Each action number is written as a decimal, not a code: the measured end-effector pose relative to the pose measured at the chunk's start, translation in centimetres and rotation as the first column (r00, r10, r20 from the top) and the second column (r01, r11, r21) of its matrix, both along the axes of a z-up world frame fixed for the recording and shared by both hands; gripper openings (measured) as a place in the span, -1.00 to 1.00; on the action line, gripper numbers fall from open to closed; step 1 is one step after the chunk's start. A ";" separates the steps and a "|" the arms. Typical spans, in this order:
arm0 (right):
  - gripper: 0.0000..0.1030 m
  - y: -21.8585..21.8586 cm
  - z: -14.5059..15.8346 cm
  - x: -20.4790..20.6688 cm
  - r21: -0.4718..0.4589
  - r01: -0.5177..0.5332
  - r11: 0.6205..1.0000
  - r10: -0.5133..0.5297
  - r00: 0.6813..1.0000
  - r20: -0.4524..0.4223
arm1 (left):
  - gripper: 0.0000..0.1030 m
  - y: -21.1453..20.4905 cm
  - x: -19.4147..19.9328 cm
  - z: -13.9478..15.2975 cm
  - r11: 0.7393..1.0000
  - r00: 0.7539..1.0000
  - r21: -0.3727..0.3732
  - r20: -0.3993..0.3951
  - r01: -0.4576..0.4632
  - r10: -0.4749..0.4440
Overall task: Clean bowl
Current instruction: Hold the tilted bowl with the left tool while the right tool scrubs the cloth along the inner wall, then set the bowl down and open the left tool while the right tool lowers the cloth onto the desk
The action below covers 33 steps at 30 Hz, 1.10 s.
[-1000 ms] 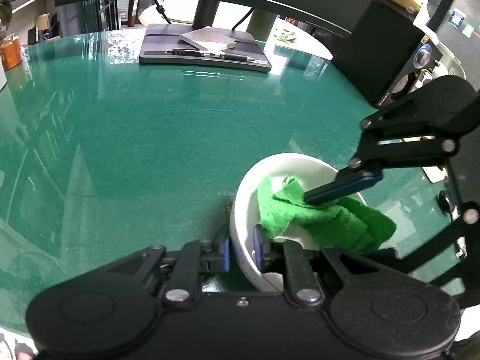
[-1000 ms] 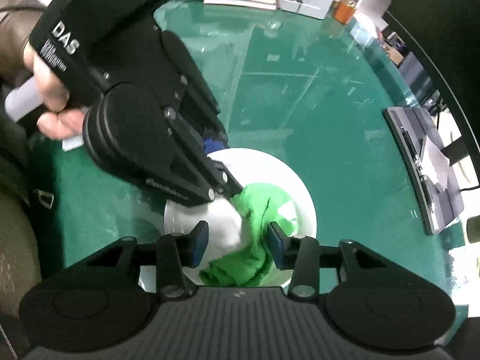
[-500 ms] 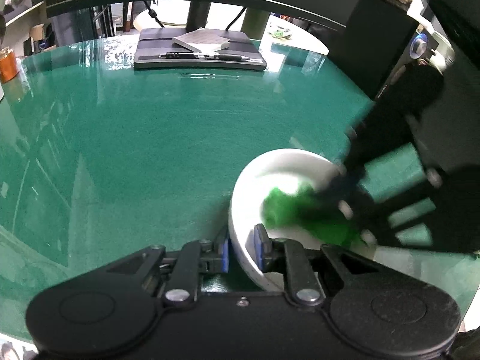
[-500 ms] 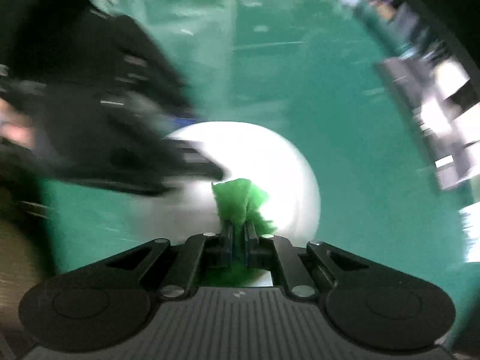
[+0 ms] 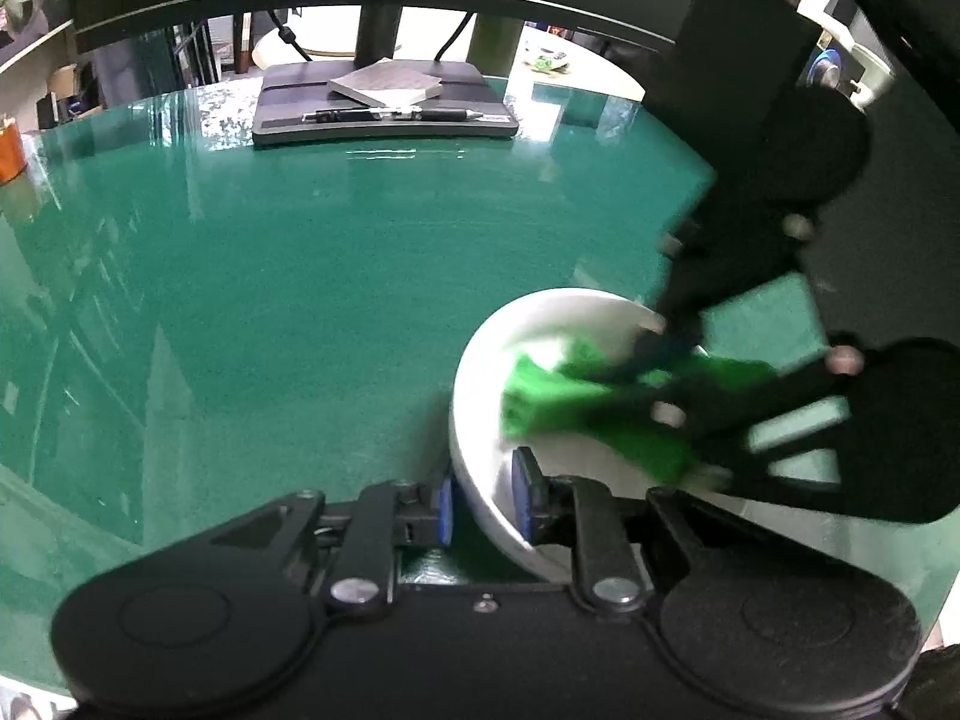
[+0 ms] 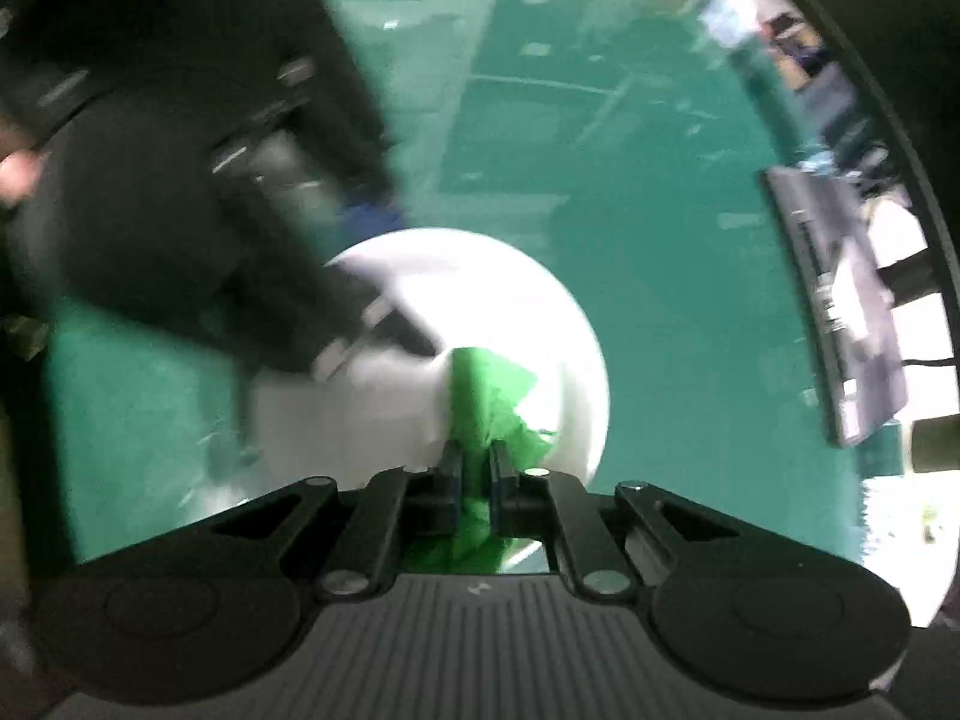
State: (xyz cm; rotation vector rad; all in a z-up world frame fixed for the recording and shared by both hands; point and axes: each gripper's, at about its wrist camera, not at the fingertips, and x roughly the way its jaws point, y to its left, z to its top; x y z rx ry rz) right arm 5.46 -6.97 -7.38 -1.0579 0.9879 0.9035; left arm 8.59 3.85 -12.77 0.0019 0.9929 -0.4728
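Note:
A white bowl sits on the green table, also in the right wrist view. My left gripper is shut on the bowl's near rim, one pad inside and one outside. My right gripper is shut on a green cloth and presses it inside the bowl. In the left wrist view the cloth lies across the bowl's inside, with the blurred right gripper coming in from the right. The left gripper shows blurred at the left of the right wrist view.
The green glass table stretches ahead. A dark flat case with a notepad and a pen lies at the far edge, under a monitor. A black box stands at the back right. An orange can is at the far left.
My right gripper closed on the green cloth and is now sweeping it around inside the bowl, blurred by motion. My left gripper keeps its hold on the rim.

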 end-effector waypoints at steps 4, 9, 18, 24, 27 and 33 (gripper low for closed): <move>-0.83 1.2 -0.2 -1.9 0.054 -0.047 0.997 0.046 0.999 0.013 | -0.59 0.7 0.1 0.0 1.000 1.000 0.004 0.001 -0.013 0.013; -0.85 -0.9 0.5 -1.9 0.020 -0.017 1.000 0.018 1.000 -0.023 | -0.51 0.8 0.3 -0.1 0.999 0.999 0.009 0.008 -0.031 0.031; -0.85 -5.4 6.2 -1.9 0.288 0.329 0.900 -0.392 0.899 0.198 | -0.51 1.1 0.7 0.5 0.995 0.996 0.054 0.024 -0.088 0.087; -0.85 -9.8 6.1 -3.6 0.417 0.617 0.667 -0.707 0.701 0.094 | 0.04 1.8 -1.1 3.4 0.987 0.982 0.055 0.122 -0.152 0.145; -0.84 -10.4 1.4 -1.4 0.424 0.711 0.561 -0.795 0.605 0.037 | 1.00 1.6 -2.6 5.4 0.983 0.967 0.048 0.193 -0.176 0.164; 0.35 -11.6 -2.2 -1.7 0.446 0.832 0.330 -0.906 0.411 -0.095 | 0.99 -0.1 -4.2 6.9 0.983 0.968 0.073 0.204 -0.165 0.148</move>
